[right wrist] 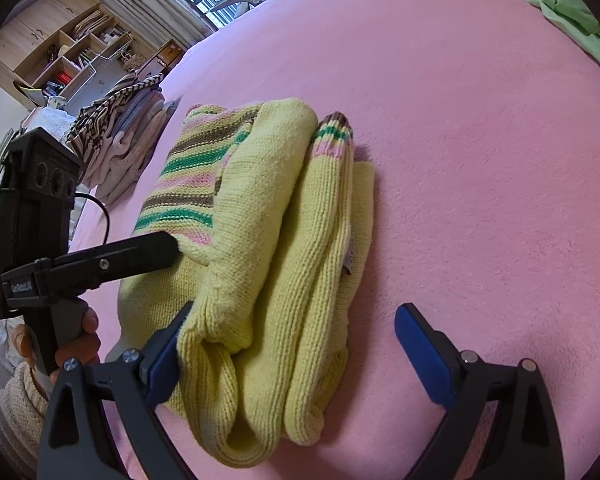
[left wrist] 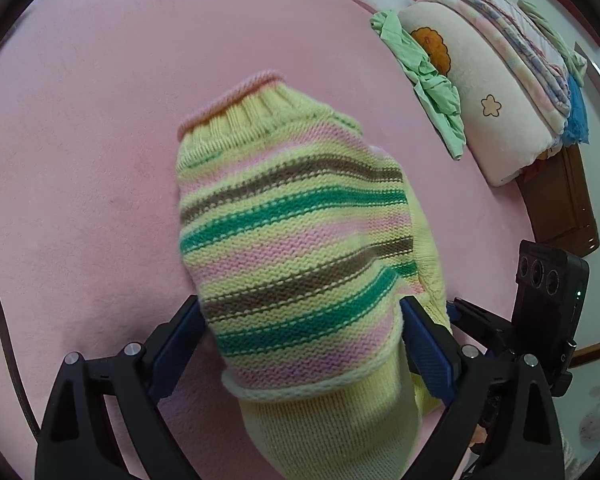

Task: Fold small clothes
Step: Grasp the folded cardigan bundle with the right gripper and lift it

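Left wrist: left gripper [left wrist: 300, 316] jaws wide apart, straddling striped knit sweater [left wrist: 292, 232] lying on pink bed [left wrist: 80, 140], no grip visible. Right wrist: right gripper [right wrist: 288, 332] jaws wide, left finger against folded sweater [right wrist: 260, 240], nothing clamped

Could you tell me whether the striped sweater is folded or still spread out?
Folded: the striped sweater lies in a compact bundle on the pink bed, sleeves tucked over it.

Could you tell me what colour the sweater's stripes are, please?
Pink, green and brown on pale yellow; the sweater shows them best in the left wrist view.
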A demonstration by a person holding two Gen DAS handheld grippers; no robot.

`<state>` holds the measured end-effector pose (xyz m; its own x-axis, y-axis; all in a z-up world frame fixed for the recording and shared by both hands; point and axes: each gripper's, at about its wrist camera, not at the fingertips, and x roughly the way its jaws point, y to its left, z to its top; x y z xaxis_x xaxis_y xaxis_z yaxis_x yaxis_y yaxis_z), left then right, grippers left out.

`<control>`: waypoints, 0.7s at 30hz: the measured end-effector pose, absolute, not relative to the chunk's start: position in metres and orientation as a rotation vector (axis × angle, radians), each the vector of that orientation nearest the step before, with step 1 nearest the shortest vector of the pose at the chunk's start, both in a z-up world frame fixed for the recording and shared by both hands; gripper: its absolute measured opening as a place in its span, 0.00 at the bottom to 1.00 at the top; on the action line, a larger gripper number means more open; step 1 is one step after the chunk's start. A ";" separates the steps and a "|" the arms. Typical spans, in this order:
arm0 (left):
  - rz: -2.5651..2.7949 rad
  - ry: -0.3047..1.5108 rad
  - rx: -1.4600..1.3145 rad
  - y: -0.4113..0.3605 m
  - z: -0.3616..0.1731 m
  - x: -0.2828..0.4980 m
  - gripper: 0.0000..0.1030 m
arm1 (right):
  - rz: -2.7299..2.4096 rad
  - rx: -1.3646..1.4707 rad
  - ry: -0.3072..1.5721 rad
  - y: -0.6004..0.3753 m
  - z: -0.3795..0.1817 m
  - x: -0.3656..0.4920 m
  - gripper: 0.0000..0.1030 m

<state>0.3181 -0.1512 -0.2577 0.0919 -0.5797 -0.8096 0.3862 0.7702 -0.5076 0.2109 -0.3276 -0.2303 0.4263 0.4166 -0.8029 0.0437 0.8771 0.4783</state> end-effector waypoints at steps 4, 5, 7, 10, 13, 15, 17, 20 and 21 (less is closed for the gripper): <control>-0.718 1.290 -0.170 -0.158 -0.262 0.318 0.91 | 0.329 0.559 1.127 -0.334 -0.234 0.212 0.71; -0.721 1.291 -0.166 -0.159 -0.262 0.317 0.90 | 0.349 0.589 1.132 -0.337 -0.236 0.213 0.67; -0.720 1.282 -0.164 -0.160 -0.261 0.314 0.82 | 0.369 0.613 1.131 -0.340 -0.240 0.213 0.66; -0.717 1.255 -0.138 -0.161 -0.254 0.308 0.69 | 0.392 0.646 1.123 -0.344 -0.242 0.214 0.54; -0.696 1.237 -0.102 -0.165 -0.239 0.300 0.61 | 0.369 0.574 1.110 -0.336 -0.225 0.209 0.44; -0.685 1.218 -0.078 -0.167 -0.223 0.294 0.59 | 0.348 0.517 1.101 -0.328 -0.212 0.206 0.42; -0.675 1.209 -0.072 -0.167 -0.206 0.288 0.59 | 0.345 0.501 1.084 -0.324 -0.196 0.201 0.41; -0.674 1.192 -0.088 -0.163 -0.174 0.279 0.59 | 0.352 0.511 1.046 -0.323 -0.169 0.191 0.40; -0.672 1.179 -0.090 -0.160 -0.160 0.273 0.59 | 0.354 0.507 1.030 -0.321 -0.157 0.187 0.40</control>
